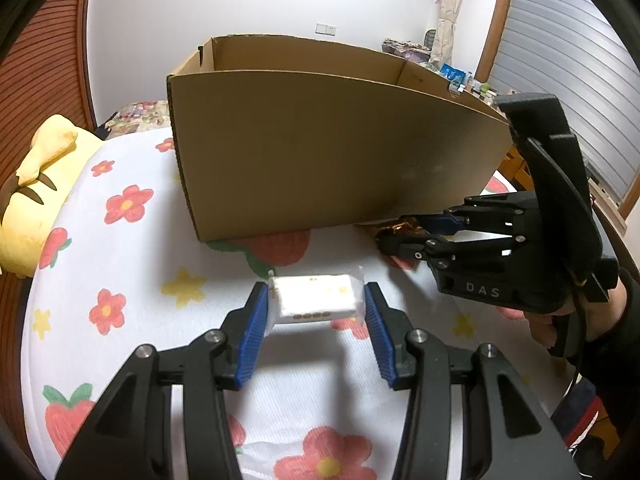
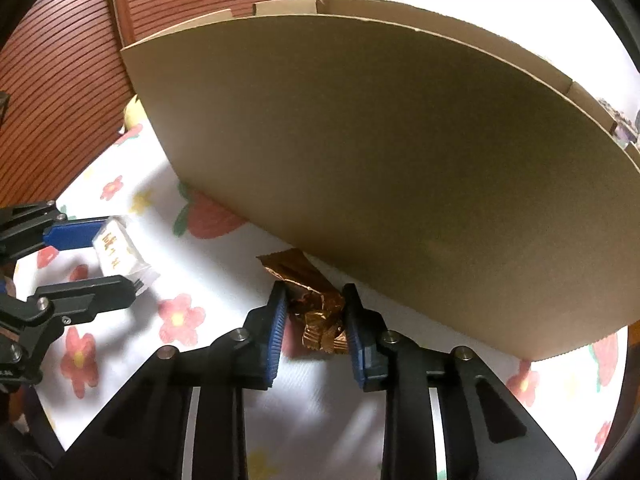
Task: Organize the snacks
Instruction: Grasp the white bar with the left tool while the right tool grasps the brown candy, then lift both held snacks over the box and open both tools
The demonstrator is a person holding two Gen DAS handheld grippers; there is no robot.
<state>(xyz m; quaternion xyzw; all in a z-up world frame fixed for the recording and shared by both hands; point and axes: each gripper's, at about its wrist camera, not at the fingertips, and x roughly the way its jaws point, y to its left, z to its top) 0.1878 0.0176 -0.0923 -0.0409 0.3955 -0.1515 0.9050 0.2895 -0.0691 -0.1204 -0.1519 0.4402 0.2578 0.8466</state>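
The left gripper (image 1: 316, 308) clamps a white snack pack (image 1: 316, 300) between its blue pads above a flowered cloth (image 1: 132, 240). A cardboard box (image 1: 320, 152) stands just behind. At right, the right gripper (image 1: 394, 230) pinches a gold wrapper (image 1: 404, 225) at the box's foot.

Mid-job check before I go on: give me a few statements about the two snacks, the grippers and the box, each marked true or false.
1. The left gripper is shut on the white snack packet. True.
2. The right gripper holds a green bottle. False: its pads press on a gold-brown foil snack.
3. The cardboard box has its top open. True.
4. The foil snack already lies inside the box. False: it lies on the flowered cloth, against the box's outer wall.
5. The cloth is plain grey. False: white with red flowers and strawberries.
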